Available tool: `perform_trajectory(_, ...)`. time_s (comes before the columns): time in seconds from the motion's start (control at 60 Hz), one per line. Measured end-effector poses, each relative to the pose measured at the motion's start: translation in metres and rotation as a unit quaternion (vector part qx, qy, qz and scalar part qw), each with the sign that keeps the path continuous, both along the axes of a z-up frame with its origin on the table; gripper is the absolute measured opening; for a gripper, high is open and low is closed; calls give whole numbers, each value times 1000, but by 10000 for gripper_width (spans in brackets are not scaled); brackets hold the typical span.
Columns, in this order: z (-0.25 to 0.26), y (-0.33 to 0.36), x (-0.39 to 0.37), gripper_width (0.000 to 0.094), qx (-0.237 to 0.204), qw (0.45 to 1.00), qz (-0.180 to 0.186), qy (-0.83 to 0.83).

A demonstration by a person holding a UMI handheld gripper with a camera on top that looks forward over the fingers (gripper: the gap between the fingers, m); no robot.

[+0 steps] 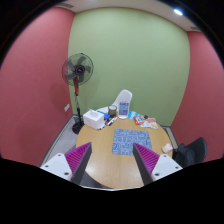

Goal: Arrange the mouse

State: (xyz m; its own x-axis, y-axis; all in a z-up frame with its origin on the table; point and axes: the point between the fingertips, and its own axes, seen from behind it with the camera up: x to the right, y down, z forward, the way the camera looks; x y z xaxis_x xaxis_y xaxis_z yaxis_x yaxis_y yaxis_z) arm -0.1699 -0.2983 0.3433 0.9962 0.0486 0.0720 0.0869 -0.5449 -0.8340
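Note:
A wooden table (105,160) lies ahead of me. A blue patterned mat (129,139) rests on it, just beyond my fingers and a little to the right. A small dark thing (167,148) sits near the table's right edge; I cannot tell whether it is the mouse. My gripper (112,150) is above the near part of the table. It is open and empty, with bare wood showing between its pink pads (80,158).
At the table's far end stand a white box (93,117), a white and blue container (123,103) and some small orange items (147,122). A standing fan (77,72) is at the left by the red wall. A black chair (192,150) is at the right.

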Motion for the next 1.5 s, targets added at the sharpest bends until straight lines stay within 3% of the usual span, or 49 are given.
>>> perform_trajectory(0.25, -69, -5, 58, 835, -46, 998, -30, 19)
perform_trajectory(0.45, -154, -5, 156, 834, -77, 995, -64, 24)
perform_trajectory(0.8, -267, 90, 365, 837, -40, 991, -126, 23)
perform_trajectory(1.017, -326, 161, 428, 838, -51, 985, -154, 51)
perform_trajectory(1.2, -346, 203, 451, 838, -58, 981, -170, 69)
perform_trajectory(1.4, -348, 249, 460, 826, -48, 985, -160, 49)
perform_trajectory(1.467, -350, 260, 465, 767, -45, 987, -154, 26)
perform_trajectory(1.5, -349, 266, 465, 691, -39, 988, -147, 18)
